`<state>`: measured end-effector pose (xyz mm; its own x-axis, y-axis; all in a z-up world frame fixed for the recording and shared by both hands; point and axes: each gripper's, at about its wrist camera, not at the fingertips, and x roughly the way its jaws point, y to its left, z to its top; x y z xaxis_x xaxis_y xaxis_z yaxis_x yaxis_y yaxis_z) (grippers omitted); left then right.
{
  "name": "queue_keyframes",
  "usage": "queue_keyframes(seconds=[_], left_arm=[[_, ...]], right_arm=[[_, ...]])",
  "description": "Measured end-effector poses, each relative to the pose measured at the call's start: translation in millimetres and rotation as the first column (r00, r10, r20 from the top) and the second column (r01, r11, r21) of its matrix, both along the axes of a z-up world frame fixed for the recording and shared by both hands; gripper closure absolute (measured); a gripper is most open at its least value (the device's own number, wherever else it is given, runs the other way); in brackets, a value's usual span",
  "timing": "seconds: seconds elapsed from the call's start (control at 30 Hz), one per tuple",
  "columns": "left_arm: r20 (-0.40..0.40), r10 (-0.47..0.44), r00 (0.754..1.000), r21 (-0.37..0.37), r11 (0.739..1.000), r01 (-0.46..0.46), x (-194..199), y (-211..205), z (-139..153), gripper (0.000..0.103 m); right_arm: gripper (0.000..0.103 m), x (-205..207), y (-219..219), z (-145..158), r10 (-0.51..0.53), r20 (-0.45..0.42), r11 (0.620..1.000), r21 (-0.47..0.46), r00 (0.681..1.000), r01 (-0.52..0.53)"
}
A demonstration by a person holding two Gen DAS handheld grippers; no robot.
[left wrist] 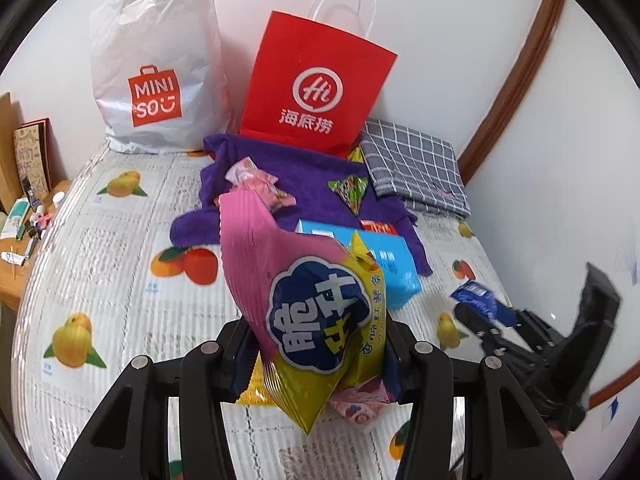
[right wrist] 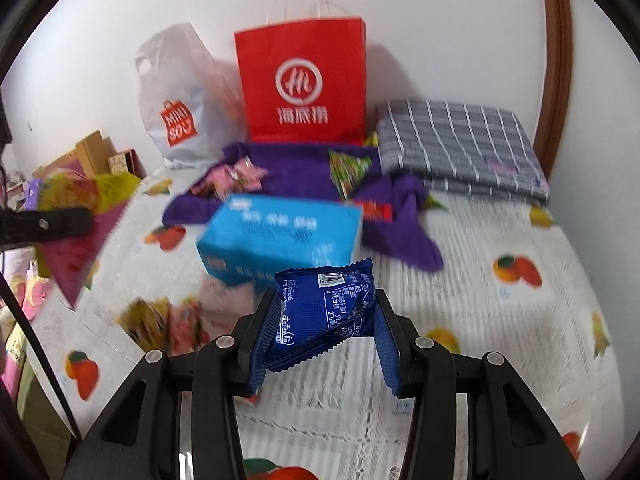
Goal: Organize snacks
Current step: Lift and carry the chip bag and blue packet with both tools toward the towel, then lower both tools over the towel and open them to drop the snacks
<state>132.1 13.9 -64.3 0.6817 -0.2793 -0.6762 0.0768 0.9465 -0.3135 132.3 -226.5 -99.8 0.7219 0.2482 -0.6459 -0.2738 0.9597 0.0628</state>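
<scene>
My left gripper [left wrist: 320, 356] is shut on a pink and yellow chip bag [left wrist: 296, 300] held above the bed. My right gripper [right wrist: 320, 340] is shut on a dark blue snack packet [right wrist: 324, 320]; it also shows in the left wrist view [left wrist: 478, 298]. A light blue box [right wrist: 280, 236] lies ahead by a purple towel [right wrist: 304, 172] that carries pink candies [right wrist: 236, 178] and a green triangular packet [right wrist: 346, 168]. A red paper bag [right wrist: 302, 84] and a white MINISO bag [right wrist: 180, 112] stand against the wall.
A folded grey checked cloth [right wrist: 460, 144] lies at the back right. The fruit-print bed cover [right wrist: 500, 320] spreads around. A wooden side table with small items [left wrist: 20, 224] stands at the left. More snack packets [right wrist: 168, 320] lie near left.
</scene>
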Motion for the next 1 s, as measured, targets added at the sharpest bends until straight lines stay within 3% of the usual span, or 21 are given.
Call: queue_keyframes(seconds=[0.37,1.0], left_arm=[[-0.008,0.081,0.997,0.001,0.997,-0.081,45,15,22,0.055],[-0.056,0.156,0.986,0.004,0.988,-0.156,172,36,33,0.055]], right_arm=[[0.058,51,18,60,0.032,0.067,0.999,-0.011,0.997,-0.031],[0.058,201,21,72,0.013,-0.016,0.998,0.061,1.000,-0.012]])
